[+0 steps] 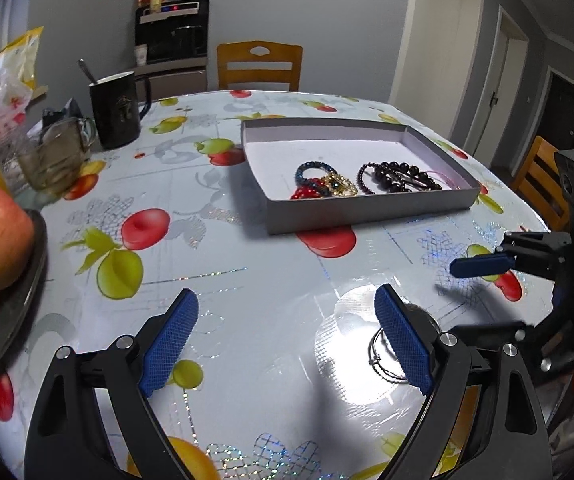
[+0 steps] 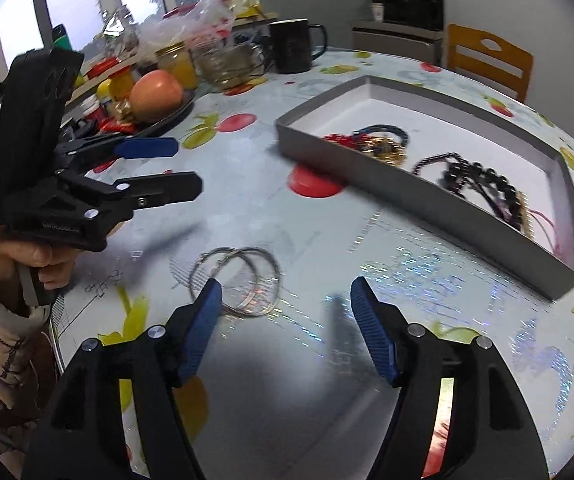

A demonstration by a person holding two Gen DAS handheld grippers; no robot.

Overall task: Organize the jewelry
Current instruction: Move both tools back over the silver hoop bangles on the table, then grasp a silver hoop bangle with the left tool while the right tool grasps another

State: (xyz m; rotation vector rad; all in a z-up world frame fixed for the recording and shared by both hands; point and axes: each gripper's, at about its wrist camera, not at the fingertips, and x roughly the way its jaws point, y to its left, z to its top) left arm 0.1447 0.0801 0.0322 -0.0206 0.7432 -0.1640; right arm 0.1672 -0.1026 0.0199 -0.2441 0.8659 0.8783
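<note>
Blue fingers of the right gripper stand apart, empty — the left gripper likewise. Thin silvery wire bracelets, looped and overlapping, lie low-centre on the tablecloth — outside the grey tray of beads.

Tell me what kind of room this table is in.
Most likely a home dining room or kitchen: a fruit-print tablecloth, wooden dining chairs, a black mug with a spoon, and a drinks machine against the wall.
</note>
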